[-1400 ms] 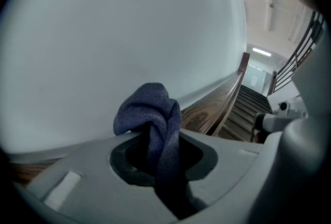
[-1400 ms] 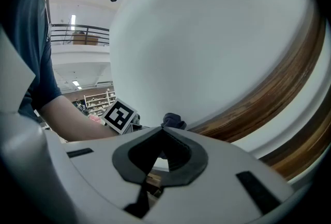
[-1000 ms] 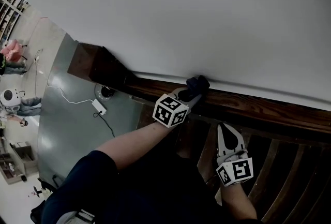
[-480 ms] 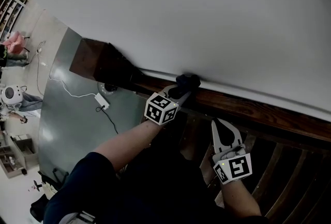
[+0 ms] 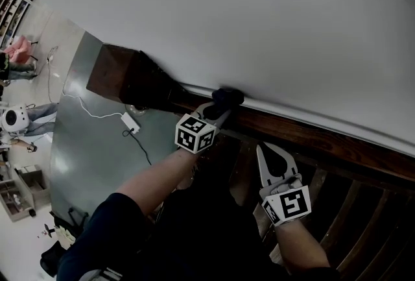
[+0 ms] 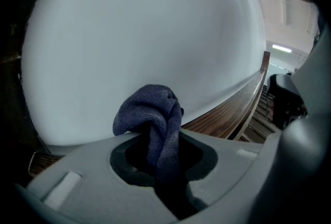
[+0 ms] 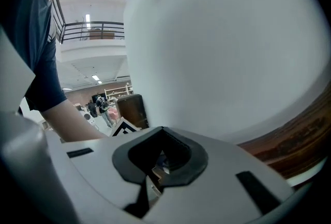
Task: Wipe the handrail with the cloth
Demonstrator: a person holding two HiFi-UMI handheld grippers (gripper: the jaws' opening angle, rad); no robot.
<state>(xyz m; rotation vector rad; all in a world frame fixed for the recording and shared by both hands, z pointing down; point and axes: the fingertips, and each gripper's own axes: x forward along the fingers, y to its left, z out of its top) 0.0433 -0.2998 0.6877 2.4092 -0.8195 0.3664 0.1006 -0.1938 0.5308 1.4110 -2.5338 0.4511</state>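
- Mid-wipe here: the left gripper (image 5: 219, 108) has its jaws pinched tight on the cloth (image 5: 227, 96), and the bunch sits on top of the handrail (image 5: 324, 137), right against the white wall (image 5: 259, 13).
- The cloth is near the dark end post (image 5: 123, 82), with only a short bit of rail between them and a long run stretching off to the right.
- Which side has been wiped? Can't say; the wood looks equally dark and glossy both ways, no smear or dust line showing. My read is that the job is under way, not finished.
- The right gripper (image 5: 264, 152) hangs below the rail by the balusters (image 5: 350, 208), jaws together on nothing, taking no part.
- Now the cloth (image 6: 152, 114) itself: dark blue, knitted-looking and soft, crumpled into a rounded wad that pokes out past the jaws, its tail drawn down between them.
- The rail (image 6: 232, 109) shows reddish-brown grain in the left gripper view, curving away beside the wall.
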